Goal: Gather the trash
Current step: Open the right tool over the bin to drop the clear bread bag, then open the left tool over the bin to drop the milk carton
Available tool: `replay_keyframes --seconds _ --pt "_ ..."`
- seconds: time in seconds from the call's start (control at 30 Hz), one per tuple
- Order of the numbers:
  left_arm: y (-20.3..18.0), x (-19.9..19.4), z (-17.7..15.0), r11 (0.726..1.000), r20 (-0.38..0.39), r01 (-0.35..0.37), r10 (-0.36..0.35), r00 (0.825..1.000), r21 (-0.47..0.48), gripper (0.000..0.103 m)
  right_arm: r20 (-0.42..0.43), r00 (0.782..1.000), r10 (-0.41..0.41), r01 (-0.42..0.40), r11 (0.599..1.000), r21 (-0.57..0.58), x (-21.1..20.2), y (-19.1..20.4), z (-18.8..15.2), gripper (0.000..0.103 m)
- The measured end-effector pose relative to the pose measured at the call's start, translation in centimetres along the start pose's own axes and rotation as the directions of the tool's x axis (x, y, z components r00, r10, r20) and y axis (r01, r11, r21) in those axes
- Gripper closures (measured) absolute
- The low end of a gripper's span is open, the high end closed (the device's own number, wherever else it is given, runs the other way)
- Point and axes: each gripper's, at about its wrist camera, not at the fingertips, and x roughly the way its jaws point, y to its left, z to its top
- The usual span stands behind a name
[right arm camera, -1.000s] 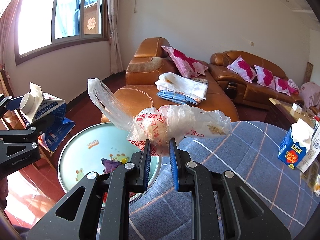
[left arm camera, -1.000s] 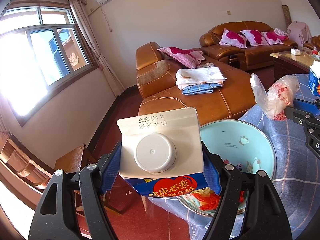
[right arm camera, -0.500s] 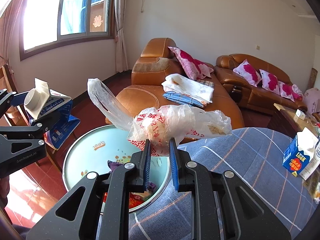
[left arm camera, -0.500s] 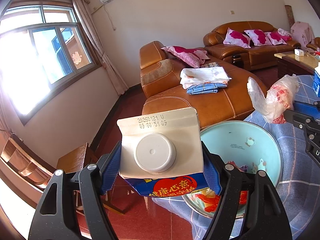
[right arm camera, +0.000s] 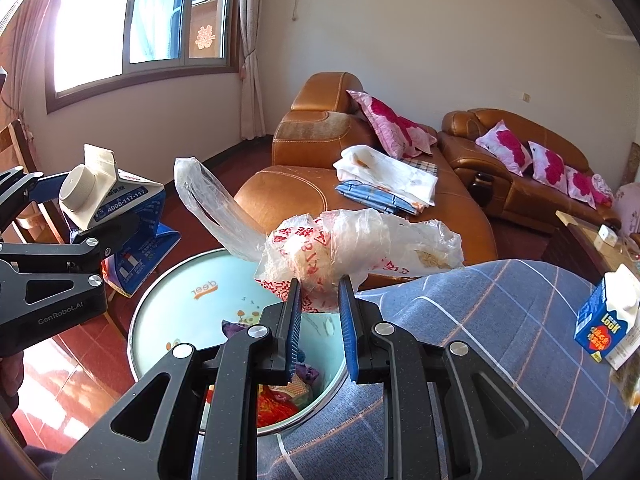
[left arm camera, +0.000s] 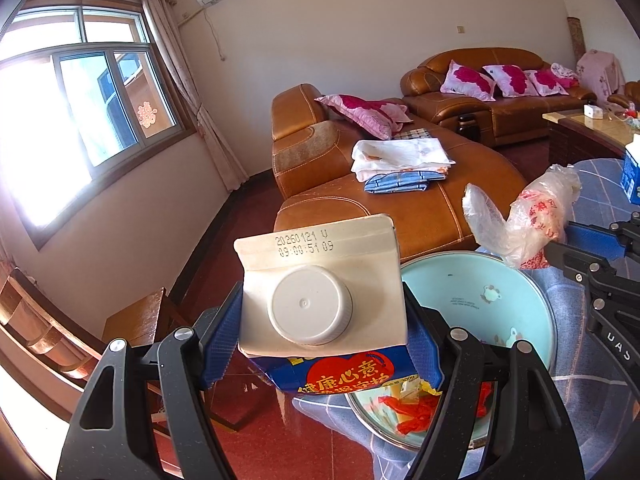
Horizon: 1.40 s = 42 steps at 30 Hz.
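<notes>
Partly done, by appearance: wrappers and red scraps already lying in the pale blue basin (right arm camera: 168,300) at the counter (right arm camera: 500,320) edge. Two items in hand, not yet dropped. Left gripper (left arm camera: 320,332) jaws clamped on a crushed blue milk carton (left arm camera: 320,292), white cap forward, beside the rim. Right gripper (right arm camera: 318,320) jaws narrow, pinching a crumpled clear plastic bag (right arm camera: 340,248) over the basin. Second carton (right arm camera: 604,328) left standing on the counter.

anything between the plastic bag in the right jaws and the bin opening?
Nothing visible. The right gripper holds the plastic bag above the open bin, with only trash inside. The left gripper holds its carton off to the bin's side.
</notes>
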Motion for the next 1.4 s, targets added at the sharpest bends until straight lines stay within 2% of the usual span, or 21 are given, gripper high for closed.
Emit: replay_keyframes --seconds 0.13,0.2,0.23,0.3,0.4,0.43,0.47,0.63,0.9,1.4 --pt "-0.2 0.1 0.3 1.000 0.004 0.009 -0.009 1.000 -0.004 0.030 0.009 1.000 0.022 -0.022 1.000 -0.005 0.1 0.1 0.1 0.079" --pt "-0.2 0.1 0.4 1.000 0.000 0.020 -0.020 1.000 -0.007 0.030 0.019 0.999 0.031 -0.031 0.999 -0.012 0.1 0.2 0.1 0.062" --pt "-0.2 0.1 0.3 1.000 -0.001 0.022 -0.022 1.000 -0.010 0.030 0.022 0.999 0.036 -0.036 0.999 -0.013 0.0 0.2 0.1 0.061" --pt "0.0 -0.1 0.3 1.000 0.009 0.016 -0.016 1.000 -0.015 0.020 0.021 0.999 0.034 -0.034 0.999 -0.008 -0.1 0.3 0.1 0.057" --pt "0.0 -0.5 0.3 1.000 0.016 0.019 -0.019 1.000 -0.013 0.015 0.034 0.999 0.025 -0.025 1.000 0.010 -0.5 -0.1 0.0 0.049" --pt "-0.1 -0.7 0.3 1.000 0.021 0.015 -0.014 1.000 -0.015 0.008 0.041 0.999 0.018 -0.019 1.000 0.017 -0.8 -0.3 0.0 0.047" --pt "-0.1 -0.9 0.3 1.000 0.030 0.006 -0.006 1.000 -0.019 0.006 0.052 0.999 0.008 -0.009 1.000 0.023 -1.1 -0.4 -0.1 0.044" --pt "0.1 -2.1 0.2 0.999 0.051 0.018 -0.016 0.999 -0.049 0.006 0.115 0.992 -0.052 0.048 0.998 0.041 -3.1 -1.3 -0.9 0.040" --pt "0.9 -3.6 0.4 0.994 0.090 0.022 -0.013 0.996 -0.104 0.006 0.153 0.982 -0.113 0.099 0.990 0.101 -4.9 -2.6 -2.4 0.037" --pt "1.0 -4.4 0.5 0.994 0.108 0.024 -0.012 0.994 -0.109 0.006 0.174 0.977 -0.125 0.106 0.988 0.116 -5.8 -3.1 -2.4 0.034"
